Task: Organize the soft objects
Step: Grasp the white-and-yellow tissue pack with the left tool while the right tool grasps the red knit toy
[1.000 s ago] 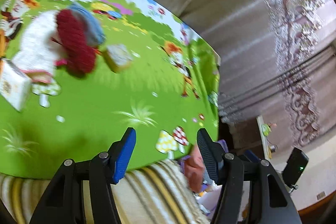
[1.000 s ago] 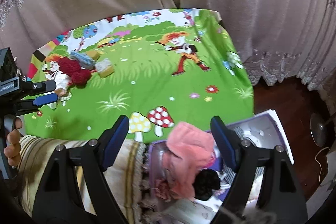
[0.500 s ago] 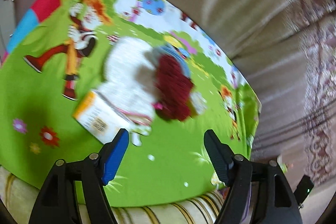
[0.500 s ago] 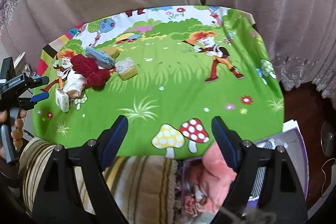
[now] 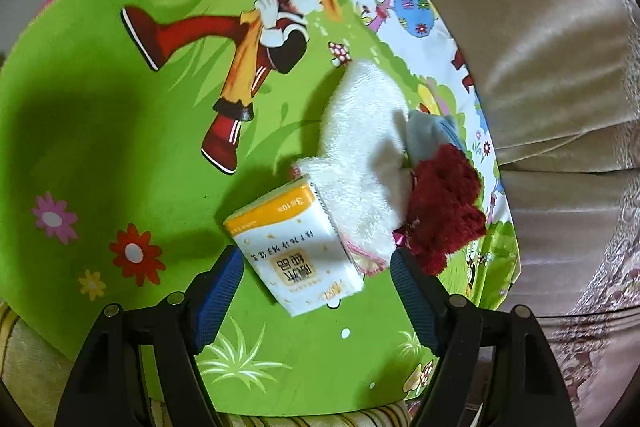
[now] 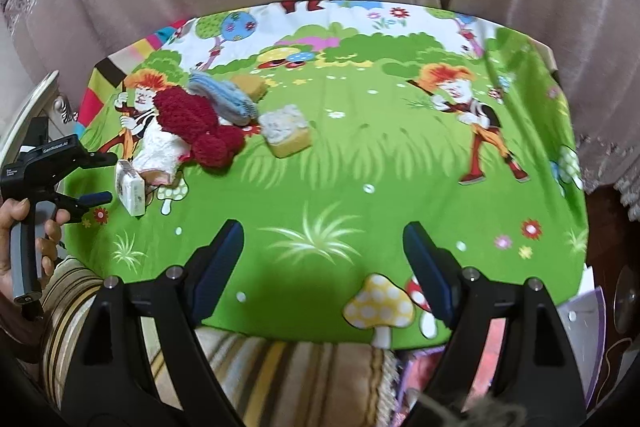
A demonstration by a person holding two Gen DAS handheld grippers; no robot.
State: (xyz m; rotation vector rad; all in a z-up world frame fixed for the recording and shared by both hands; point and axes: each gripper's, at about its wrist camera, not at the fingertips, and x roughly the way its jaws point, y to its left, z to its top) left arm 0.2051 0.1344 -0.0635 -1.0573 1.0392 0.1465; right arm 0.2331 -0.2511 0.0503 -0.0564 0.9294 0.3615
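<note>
The left gripper [image 5: 316, 281] has swung over from the cloth's near edge, where a second ago it looked past the striped cushion [image 6: 280, 371] toward the curtain [image 5: 560, 67]; now it hangs above the pile at the left end. Its jaws have just been opening and stand apart either side of the tissue pack [image 5: 294, 255], not pressing on it. The white fluffy cloth [image 5: 360, 163] touches the pack's far corner, with the dark red knitted piece [image 5: 444, 207] against it and a blue-grey item [image 5: 428, 135] behind. A person's hand [image 6: 24, 223] grips the left tool's handle.

The right gripper [image 6: 324, 267] has drifted leftward along the front edge; the pink cloth it was over a second ago has slipped to the lower right corner. Its jaws gape with nothing between them, above bare green tablecloth [image 6: 400, 155]. A yellow sponge [image 6: 286, 131] lies just right of the pile. The cloth's middle and right are open; the curtain hangs close behind the far edge.
</note>
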